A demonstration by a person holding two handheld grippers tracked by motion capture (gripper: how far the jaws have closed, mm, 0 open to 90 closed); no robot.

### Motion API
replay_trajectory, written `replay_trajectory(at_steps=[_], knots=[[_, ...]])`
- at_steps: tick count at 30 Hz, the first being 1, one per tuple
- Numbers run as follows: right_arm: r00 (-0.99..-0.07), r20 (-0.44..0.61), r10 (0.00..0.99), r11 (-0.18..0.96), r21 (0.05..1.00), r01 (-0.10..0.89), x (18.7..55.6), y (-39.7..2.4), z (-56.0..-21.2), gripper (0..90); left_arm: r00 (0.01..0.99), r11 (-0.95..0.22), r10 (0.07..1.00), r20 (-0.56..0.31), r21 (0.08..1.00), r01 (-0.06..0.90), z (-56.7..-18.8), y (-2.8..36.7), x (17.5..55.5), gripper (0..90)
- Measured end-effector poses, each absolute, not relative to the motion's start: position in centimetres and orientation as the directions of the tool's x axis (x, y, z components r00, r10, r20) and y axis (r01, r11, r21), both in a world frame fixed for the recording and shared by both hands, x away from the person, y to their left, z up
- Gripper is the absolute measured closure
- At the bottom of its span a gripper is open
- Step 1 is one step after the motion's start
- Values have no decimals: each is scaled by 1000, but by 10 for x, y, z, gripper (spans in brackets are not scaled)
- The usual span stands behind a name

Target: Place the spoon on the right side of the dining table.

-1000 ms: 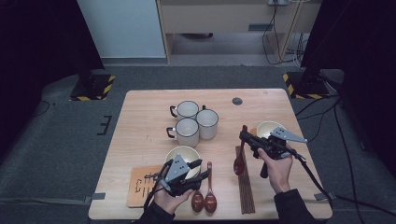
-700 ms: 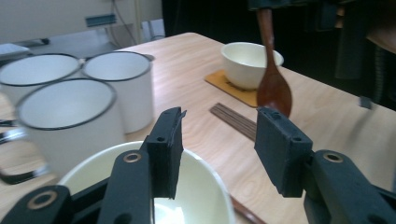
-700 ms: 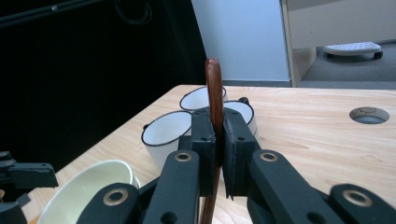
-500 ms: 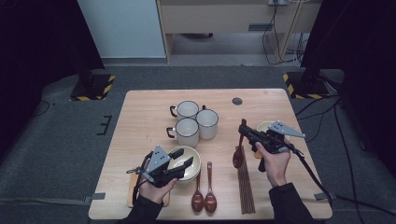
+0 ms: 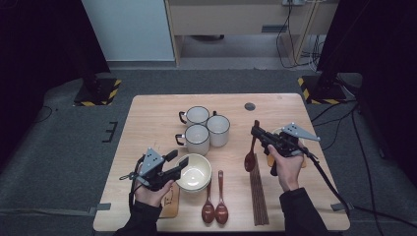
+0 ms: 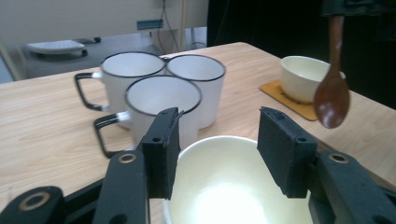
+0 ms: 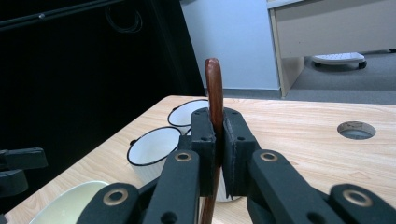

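Two grippers work the table: at the left, the left gripper [image 5: 178, 162] has just been opening its jaws at the near rim of a cream bowl [image 5: 194, 172], pads clear of it, while the right gripper [image 5: 255, 132] clamps a wooden spoon [image 5: 251, 156] hanging bowl-down above the tabletop beside the chopsticks [image 5: 257, 189].

Three enamel mugs [image 5: 202, 129] are crowding the table's [image 5: 147, 123] middle, touching one another and blocking any straight path across it. Just in front of them a cream bowl [image 5: 194, 173] is sitting beside the left gripper [image 5: 178, 163], whose jaws have just been opening with nothing pressed between them. Two wooden spoons [image 5: 214, 201] and chopsticks [image 5: 258, 195] are lying along the near edge. The wooden spoon [image 5: 251, 153] is hanging from the right gripper [image 5: 256, 132]. The table's far left corner is lying open.
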State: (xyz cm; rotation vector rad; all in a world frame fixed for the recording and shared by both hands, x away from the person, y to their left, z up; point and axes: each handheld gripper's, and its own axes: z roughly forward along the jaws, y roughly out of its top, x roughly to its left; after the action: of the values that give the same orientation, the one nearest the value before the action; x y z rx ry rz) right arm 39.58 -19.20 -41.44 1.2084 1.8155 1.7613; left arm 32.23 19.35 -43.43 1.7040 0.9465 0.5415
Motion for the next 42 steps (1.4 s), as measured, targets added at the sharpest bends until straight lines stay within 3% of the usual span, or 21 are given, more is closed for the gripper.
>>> replay_trajectory(at_steps=[24,42], knots=[[-569,299,766,-143,942,303,404,-192,-400,848,399,-87,911,-101,901,426,-461,243,345,416],[-549,298,781,-155,944,292,410,-194,-397,848,301,-120,953,-40,861,494,-484,257,360,297]])
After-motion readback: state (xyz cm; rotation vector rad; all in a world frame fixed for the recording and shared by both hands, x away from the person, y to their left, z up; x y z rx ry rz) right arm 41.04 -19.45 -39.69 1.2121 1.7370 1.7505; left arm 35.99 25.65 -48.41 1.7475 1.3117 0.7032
